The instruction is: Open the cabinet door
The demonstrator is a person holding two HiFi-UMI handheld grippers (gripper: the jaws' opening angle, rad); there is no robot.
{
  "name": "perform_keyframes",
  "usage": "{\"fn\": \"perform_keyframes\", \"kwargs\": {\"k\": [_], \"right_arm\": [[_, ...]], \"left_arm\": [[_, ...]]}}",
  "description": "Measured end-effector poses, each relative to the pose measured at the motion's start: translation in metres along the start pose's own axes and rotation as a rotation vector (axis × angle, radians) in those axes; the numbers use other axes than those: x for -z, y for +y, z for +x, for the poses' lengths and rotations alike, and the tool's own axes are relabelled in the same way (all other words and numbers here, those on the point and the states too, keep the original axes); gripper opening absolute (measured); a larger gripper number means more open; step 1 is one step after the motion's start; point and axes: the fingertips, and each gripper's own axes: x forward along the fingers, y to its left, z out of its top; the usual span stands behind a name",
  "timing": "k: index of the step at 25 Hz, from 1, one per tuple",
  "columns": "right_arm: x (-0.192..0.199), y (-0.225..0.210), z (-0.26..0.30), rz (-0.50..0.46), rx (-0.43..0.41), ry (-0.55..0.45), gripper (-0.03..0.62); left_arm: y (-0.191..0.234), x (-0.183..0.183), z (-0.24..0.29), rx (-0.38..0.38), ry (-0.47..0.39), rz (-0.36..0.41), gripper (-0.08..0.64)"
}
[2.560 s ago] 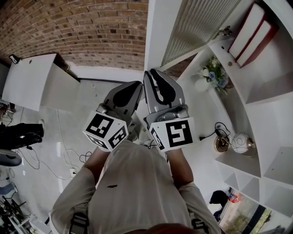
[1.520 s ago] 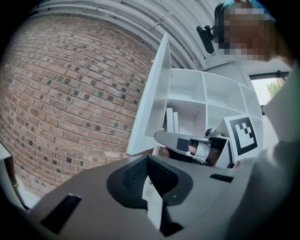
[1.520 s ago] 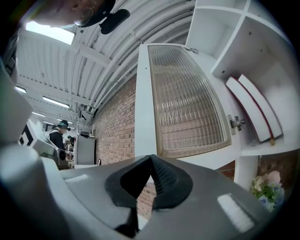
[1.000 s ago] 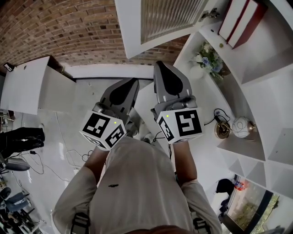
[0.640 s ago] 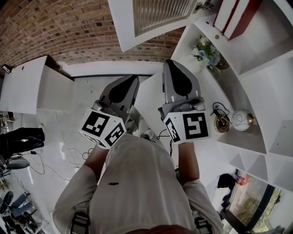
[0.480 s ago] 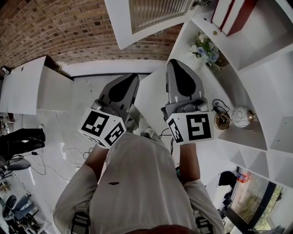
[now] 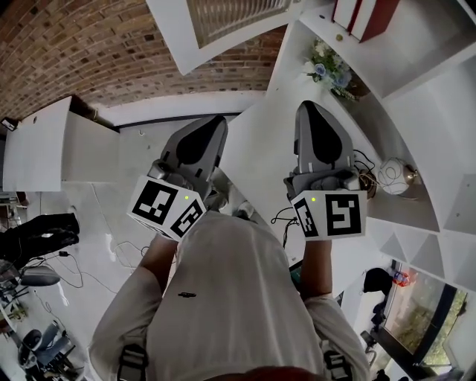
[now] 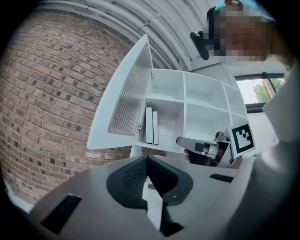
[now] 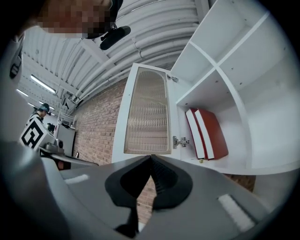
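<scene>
— As far as the head view goes, how does the job stand?
— Judged done, or all but. The cabinet door (image 7: 223, 18) stands swung wide off the cabinet (image 7: 439, 82), beyond both tips and well apart from them. The left claw (image 7: 214, 121) and right claw (image 7: 309, 106) are each pressed together and hold and touch nothing. Flowers (image 7: 327, 65) stand just beyond the right claw, a little to its right. The door is cut off at the picture's edge.
— What does the left gripper view add?
— The jaws meet at the tip with nothing between them. The door shows whole, above and ahead of this claw, with the opened compartment (image 8: 166, 117) to the door's right. The right claw shows off to this claw's right.
— And the right gripper view?
— Jaws together, empty. The door is ahead and above, its ribbed glass panel (image 9: 147, 112) facing the camera. Only here do the hinge (image 9: 180, 140) at its right edge and the red binders (image 9: 208, 133) in the compartment read clearly.
— What is left?
— Nothing evident; at most a wider swing.
</scene>
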Motion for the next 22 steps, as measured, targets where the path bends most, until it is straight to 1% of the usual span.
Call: {"fn": "perform_keyframes", "kwargs": {"k": [5, 9, 15, 19, 22], "right_arm": [[0.008, -0.026, -0.021, -0.003, 0.056, 0.019, -0.002], [0.010, -0.042, -0.037, -0.028, 0.093, 0.027, -0.002], [0.011, -0.064, -0.062, -0.077, 0.149, 0.040, -0.002], [0.012, -0.074, -0.072, -0.077, 0.177, 0.050, -0.002], [0.016, -0.079, -0.073, -0.059, 0.185, 0.054, -0.002]], "left_arm": [[-0.006, 0.005, 0.006, 0.014, 0.011, 0.020, 0.009], [-0.009, 0.007, 0.013, 0.022, 0.016, 0.032, 0.009], [-0.021, 0.003, 0.023, 0.056, -0.009, 0.011, 0.009], [-0.025, -0.003, 0.029, 0.061, -0.028, 0.022, 0.009], [-0.021, -0.006, 0.034, 0.051, -0.033, 0.031, 0.009]]}}
